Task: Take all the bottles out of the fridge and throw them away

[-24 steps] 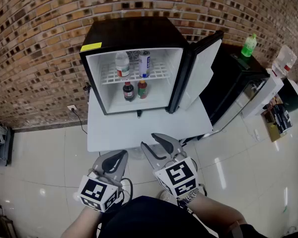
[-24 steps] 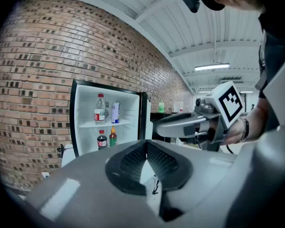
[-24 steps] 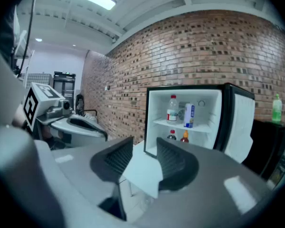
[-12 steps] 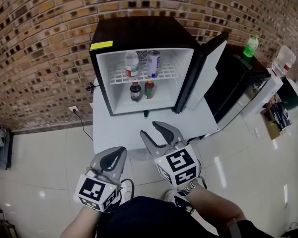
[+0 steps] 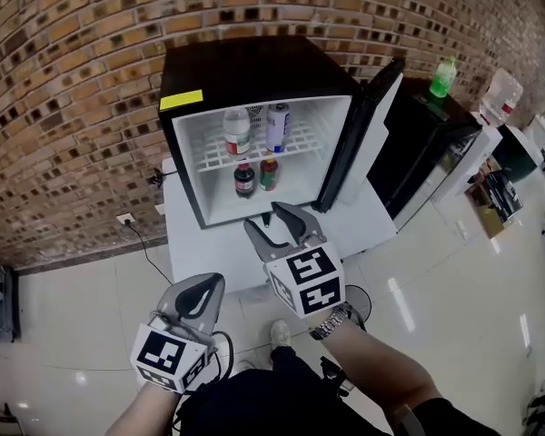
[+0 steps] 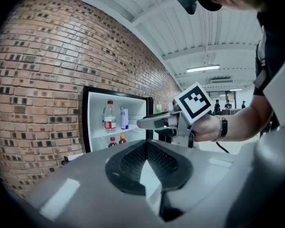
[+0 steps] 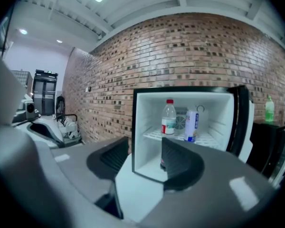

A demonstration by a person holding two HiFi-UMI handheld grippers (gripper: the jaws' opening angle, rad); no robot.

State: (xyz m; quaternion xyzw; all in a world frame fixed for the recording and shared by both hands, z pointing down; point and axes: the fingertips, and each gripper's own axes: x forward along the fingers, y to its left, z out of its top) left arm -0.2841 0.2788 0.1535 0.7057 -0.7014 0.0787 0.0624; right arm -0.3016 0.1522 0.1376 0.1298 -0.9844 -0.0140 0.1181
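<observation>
As four plastic bottles (image 5: 238,131) stand in the boxy black fridge (image 5: 254,62), the right gripper (image 5: 265,218) has just been opening its empty jaws; the left gripper (image 5: 205,284) is closed.

a small black fridge (image 5: 254,66) with a white interior stands open, its door (image 5: 374,121) swung right. upright on its wire shelf (image 5: 254,155): a clear bottle (image 5: 237,131) with a red label, beside a white-and-blue bottle (image 5: 276,127). below, side by side, a dark red-capped bottle (image 5: 243,180) and an orange-capped bottle (image 5: 268,173).

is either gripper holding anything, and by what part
Nothing is held. The right gripper has just been opening, nothing between its jaws; the left gripper is shut, empty.
</observation>
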